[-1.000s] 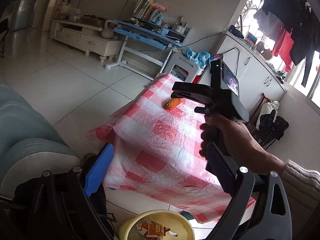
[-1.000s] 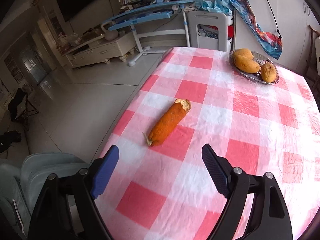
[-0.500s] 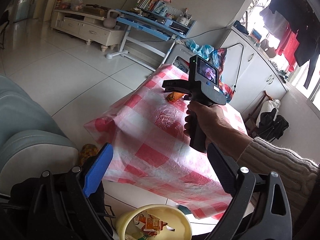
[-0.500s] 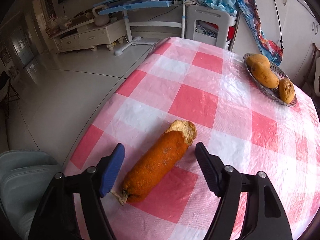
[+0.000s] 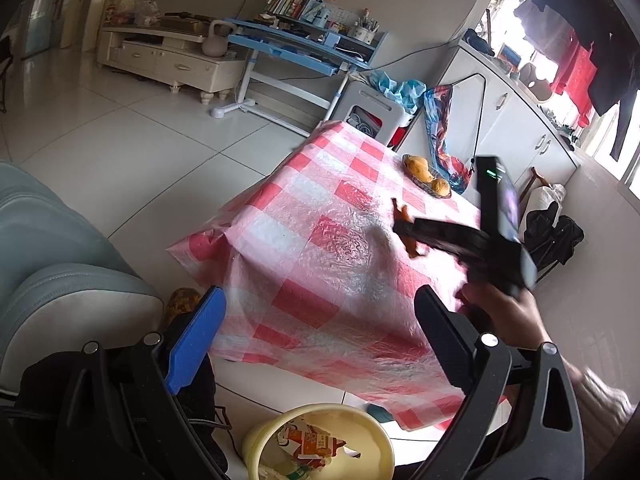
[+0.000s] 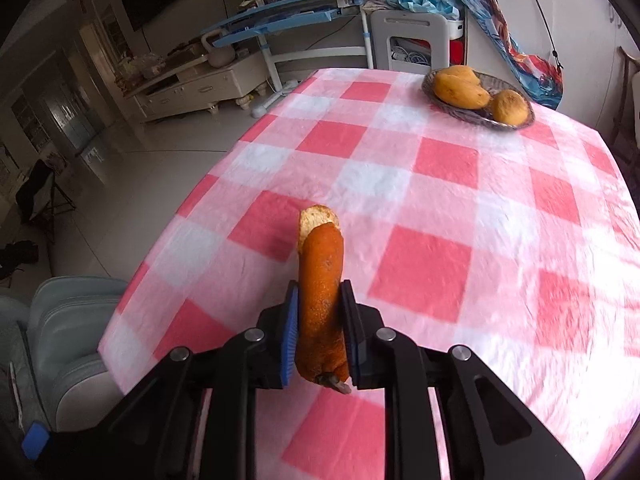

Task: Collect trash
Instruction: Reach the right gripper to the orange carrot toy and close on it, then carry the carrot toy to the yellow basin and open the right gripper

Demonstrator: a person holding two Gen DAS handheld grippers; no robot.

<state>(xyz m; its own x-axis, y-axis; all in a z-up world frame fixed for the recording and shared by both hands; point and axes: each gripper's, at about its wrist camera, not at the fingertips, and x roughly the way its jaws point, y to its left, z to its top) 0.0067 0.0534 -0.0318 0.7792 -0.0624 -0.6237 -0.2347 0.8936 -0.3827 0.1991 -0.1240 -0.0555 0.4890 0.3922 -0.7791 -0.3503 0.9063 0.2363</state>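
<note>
The right tool (image 6: 319, 334) has just clenched on the orange peel (image 6: 321, 296) above the desk (image 6: 440, 208). Only the left view shows the left tool (image 5: 320, 344) spread wide over a yellow bin (image 5: 256, 444); nothing sits between its fingers.

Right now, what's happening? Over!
Right gripper just closed on orange peel. Left gripper open, empty, above yellow bin. Nothing in the way.

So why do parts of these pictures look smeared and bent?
Left wrist view: the right tool and hand are motion-blurred; walls bow from the fisheye lens. Right wrist view: the peel is sharp, the tablecloth streaks at right; window glare washes the cloth.
</note>
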